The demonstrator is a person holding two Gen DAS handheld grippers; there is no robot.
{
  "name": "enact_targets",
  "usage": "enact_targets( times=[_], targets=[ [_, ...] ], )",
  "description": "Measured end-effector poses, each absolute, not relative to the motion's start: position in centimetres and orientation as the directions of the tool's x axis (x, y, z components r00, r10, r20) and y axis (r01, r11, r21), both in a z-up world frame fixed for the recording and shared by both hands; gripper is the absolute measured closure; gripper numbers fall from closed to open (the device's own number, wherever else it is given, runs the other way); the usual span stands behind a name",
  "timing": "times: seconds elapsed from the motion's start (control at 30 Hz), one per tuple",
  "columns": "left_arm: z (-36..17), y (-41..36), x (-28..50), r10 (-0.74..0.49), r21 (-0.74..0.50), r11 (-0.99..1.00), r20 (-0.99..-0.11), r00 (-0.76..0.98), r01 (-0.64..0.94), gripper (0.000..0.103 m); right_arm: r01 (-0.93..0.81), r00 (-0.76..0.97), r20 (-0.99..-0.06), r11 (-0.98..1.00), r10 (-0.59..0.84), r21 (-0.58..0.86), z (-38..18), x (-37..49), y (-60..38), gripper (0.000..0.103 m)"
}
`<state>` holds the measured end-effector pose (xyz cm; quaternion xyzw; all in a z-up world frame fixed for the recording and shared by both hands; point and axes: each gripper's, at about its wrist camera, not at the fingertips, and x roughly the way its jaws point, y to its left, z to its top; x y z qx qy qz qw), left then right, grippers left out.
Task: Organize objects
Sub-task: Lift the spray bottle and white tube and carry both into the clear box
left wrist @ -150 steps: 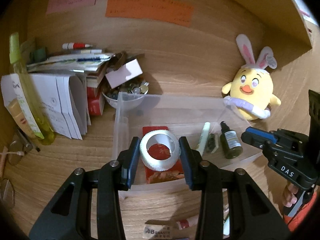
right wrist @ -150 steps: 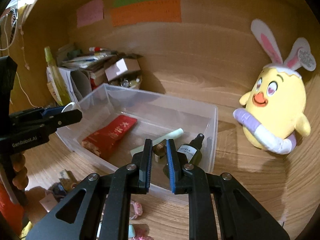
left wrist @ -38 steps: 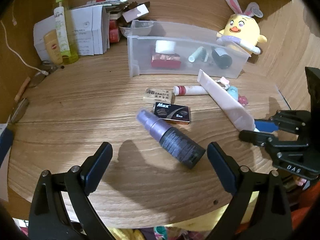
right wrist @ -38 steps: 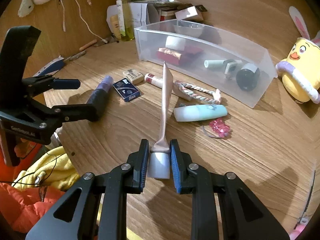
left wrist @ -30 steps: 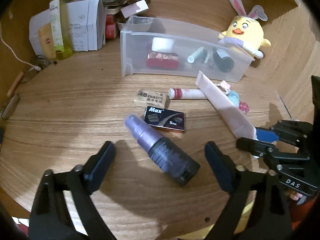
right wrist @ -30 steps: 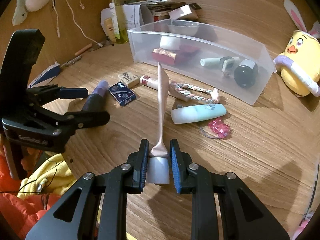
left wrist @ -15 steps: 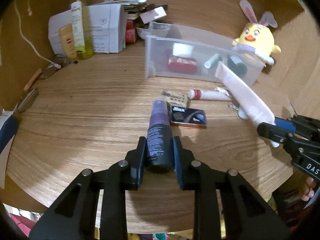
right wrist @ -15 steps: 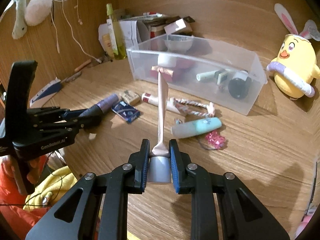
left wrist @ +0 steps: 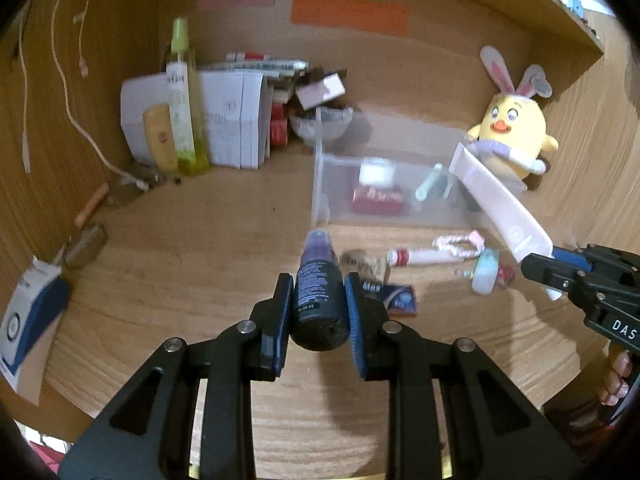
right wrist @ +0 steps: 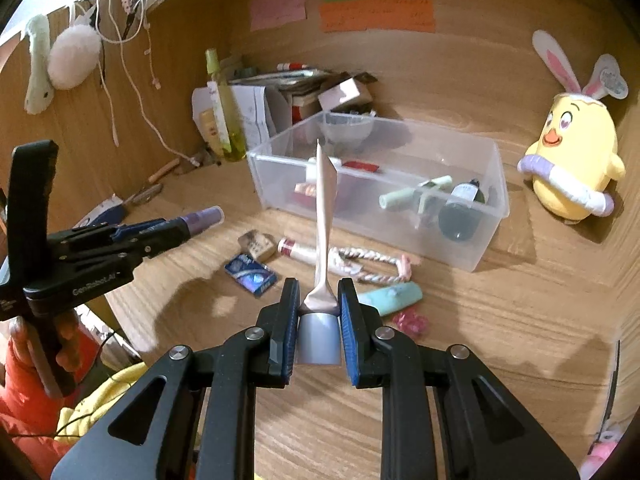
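Note:
My left gripper [left wrist: 319,304] is shut on a dark spray bottle with a purple cap [left wrist: 318,280], lifted off the desk and pointing toward the clear plastic bin [left wrist: 320,176]. My right gripper [right wrist: 319,312] is shut on the grey cap end of a pale pink tube [right wrist: 324,216], which sticks up and forward toward the same bin [right wrist: 480,232]. The tube [left wrist: 500,204] shows at the right of the left wrist view, and the spray bottle [right wrist: 200,218] at the left of the right wrist view. The bin holds a tape roll, a red packet, a green tube and a dark bottle.
On the desk before the bin lie an eraser [right wrist: 258,244], a blue Max box [right wrist: 250,274], a red-capped white tube [right wrist: 300,250], a twisted cord [right wrist: 372,260], a teal tube [right wrist: 394,294] and a pink trinket [right wrist: 412,322]. Papers and bottles [left wrist: 188,120] stand back left, a yellow plush [right wrist: 572,168] at right.
My left gripper closed on the spray bottle and raised it off the desk. My right gripper rose with the pink tube still in it. Both now point more toward the bin.

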<state>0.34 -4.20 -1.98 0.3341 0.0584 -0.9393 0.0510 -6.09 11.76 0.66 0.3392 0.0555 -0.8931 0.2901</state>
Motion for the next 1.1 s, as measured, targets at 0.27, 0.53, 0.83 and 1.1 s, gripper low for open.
enact_targets(
  times=[0.27,0.53,0.83,1.1],
  targets=[
    [0.8,-3.8,-0.4,-0.022,-0.096,-0.991,-0.571,-0.820,0.094,0.077,0.535,-0.646,-0.593,-0.839,-0.480,0.097,2.5,-7.1,12.4,0.085],
    [2.7,-2.8,-1.5,0.009,-0.100,-0.994,-0.525,-0.851,0.051,0.077,0.503,-0.686,-0.557,-0.859,-0.467,0.101,4.0,-8.5,13.3,0.085],
    [3.9,-1.9,-3.6,0.052,-0.118,-0.993,-0.502,-0.864,0.009,0.077,0.466,-0.734,-0.513,-0.880,-0.445,0.097,5.7,-10.4,14.4,0.085],
    [4.1,-1.0,-5.9,0.081,-0.124,-0.992,-0.498,-0.864,-0.021,0.077,0.450,-0.754,-0.494,-0.888,-0.433,0.092,6.5,-12.4,14.7,0.085]
  ],
)
